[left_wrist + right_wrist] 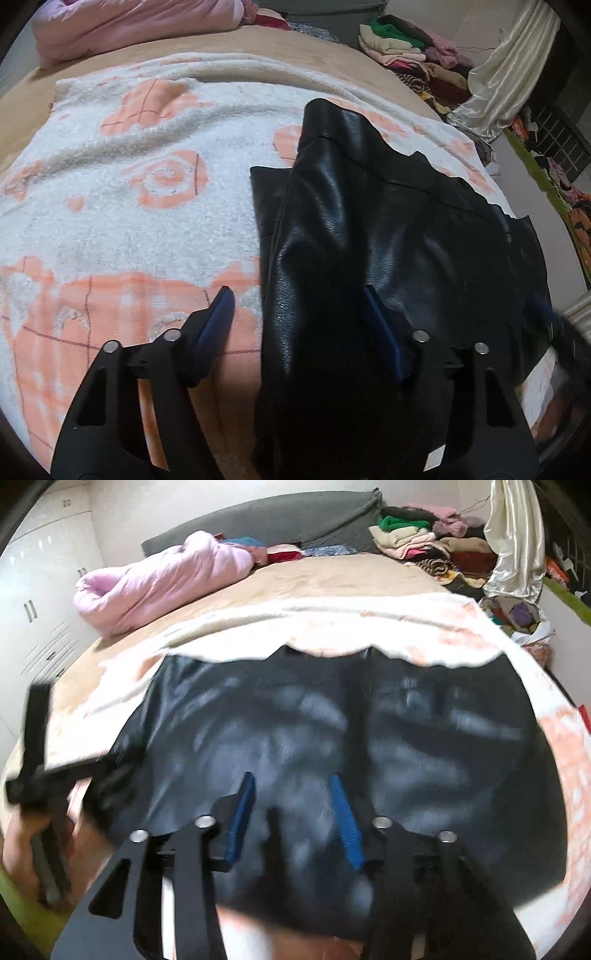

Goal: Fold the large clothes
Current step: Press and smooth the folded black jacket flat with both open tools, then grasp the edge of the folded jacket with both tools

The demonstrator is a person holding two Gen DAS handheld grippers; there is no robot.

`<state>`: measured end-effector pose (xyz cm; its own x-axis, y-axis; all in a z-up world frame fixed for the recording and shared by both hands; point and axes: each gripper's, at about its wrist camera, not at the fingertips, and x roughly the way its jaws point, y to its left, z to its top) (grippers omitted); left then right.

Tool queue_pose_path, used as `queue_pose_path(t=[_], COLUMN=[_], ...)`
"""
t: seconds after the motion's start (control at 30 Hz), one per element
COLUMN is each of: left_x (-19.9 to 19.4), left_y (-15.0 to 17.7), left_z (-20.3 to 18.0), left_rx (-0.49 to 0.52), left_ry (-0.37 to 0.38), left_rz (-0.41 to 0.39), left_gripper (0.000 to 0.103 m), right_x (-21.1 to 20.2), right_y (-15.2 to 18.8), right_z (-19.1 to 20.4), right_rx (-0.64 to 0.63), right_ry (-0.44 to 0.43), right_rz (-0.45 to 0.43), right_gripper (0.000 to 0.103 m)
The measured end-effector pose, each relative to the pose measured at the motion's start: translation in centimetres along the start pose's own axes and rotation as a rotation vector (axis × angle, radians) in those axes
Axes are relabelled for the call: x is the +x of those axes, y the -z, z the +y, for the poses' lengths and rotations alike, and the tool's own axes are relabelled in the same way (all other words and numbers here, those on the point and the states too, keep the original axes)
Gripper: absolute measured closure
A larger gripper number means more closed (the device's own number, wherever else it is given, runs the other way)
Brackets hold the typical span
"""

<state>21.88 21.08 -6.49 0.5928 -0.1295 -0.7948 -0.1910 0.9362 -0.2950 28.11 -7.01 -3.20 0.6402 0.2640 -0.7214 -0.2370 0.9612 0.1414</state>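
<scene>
A black leather-like garment (369,221) lies spread on a white and orange fleecy blanket (147,203) on the bed. My left gripper (297,301) straddles the garment's left edge, jaws wide apart: one finger (221,306) over the blanket, the other on the leather. No pad presses on it. In the right wrist view, which is blurred, the garment (295,720) fills the middle and my right gripper (291,784) hovers over its near part, blue pads a little apart. A dark ridge of leather shows between them, untouched by the pads. The left gripper's body (33,760) shows at the left.
A pink duvet (159,579) lies bunched at the bed's far left by the grey headboard (277,520). A pile of clothes (424,539) and a cream satin curtain (513,535) stand at the far right. White wardrobes (37,590) line the left wall.
</scene>
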Motion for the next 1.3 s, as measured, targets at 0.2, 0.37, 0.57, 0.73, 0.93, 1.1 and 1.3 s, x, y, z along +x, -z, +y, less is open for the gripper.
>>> queue_pose_path(t=[0.2,0.37,0.57,0.73,0.93,1.1,1.3], left_x=[0.0,0.2,1.0,1.2,1.2,1.1,1.2], left_y=[-0.2,-0.9,-2.6,-4.2,-4.9,-5.1,-5.2], left_z=[0.0,0.0,0.2,0.2,0.0,0.1,0.4], left_rx=[0.006,0.027,0.025,0.036,0.064,0.062,0.063], left_ry=[0.011,-0.002,0.008,0.003,-0.008,-0.012,-0.012], left_rz=[0.0,0.011,0.04,0.054,0.065,0.067,0.074], left_gripper=[0.041,0.031,0.028,0.026,0.026,0.022,0.02], right_x=[4.9,8.5,6.8,2.1,-1.6,-0.7,1.2], right_y=[-4.3,-3.8,-3.5,-2.2,2.7,5.5,7.5], right_z=[-1.1,-2.0,-1.7,2.4,9.8,13.8,17.0], right_rx=[0.019,0.043,0.016,-0.13,-0.428,-0.587,-0.746], right_ry=[0.063,0.092,0.037,-0.099,-0.166,-0.088,0.022], right_rz=[0.059,0.145,0.105,-0.004,-0.083,-0.074,-0.093], right_gripper=[0.071,0.07,0.062,0.037,0.019,0.014,0.014])
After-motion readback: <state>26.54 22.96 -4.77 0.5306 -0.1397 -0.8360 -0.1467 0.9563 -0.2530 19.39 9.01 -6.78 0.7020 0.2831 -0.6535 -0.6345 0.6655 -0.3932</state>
